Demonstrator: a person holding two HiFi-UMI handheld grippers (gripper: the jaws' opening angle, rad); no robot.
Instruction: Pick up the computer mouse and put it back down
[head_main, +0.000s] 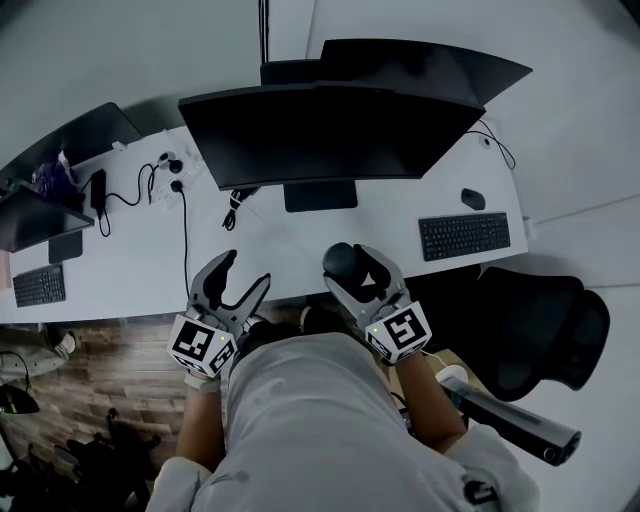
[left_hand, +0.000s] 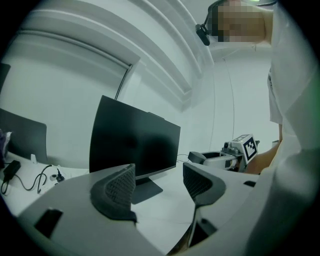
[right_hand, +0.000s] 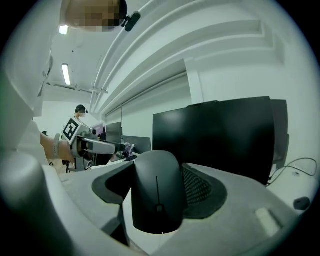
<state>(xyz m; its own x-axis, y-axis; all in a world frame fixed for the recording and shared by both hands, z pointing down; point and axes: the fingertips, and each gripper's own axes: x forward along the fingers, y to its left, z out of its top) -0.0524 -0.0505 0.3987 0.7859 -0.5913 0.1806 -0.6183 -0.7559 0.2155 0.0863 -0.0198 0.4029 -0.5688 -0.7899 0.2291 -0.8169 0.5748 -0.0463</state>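
Note:
My right gripper (head_main: 354, 264) is shut on a black computer mouse (head_main: 340, 259) and holds it up over the near edge of the white desk (head_main: 290, 245), in front of the big monitor. In the right gripper view the mouse (right_hand: 157, 192) fills the space between the ribbed pads (right_hand: 196, 186), its scroll wheel toward the camera. To the left, my left gripper (head_main: 245, 272) hangs open over the desk edge with nothing in it. Its two dark pads (left_hand: 119, 189) stand well apart in the left gripper view.
Two dark monitors (head_main: 330, 130) stand at the back of the desk. A black keyboard (head_main: 462, 236) and a second mouse (head_main: 472, 198) lie at right, with a black office chair (head_main: 540, 325) beside them. Cables and a power strip (head_main: 165, 175) lie at left, near another keyboard (head_main: 38, 285).

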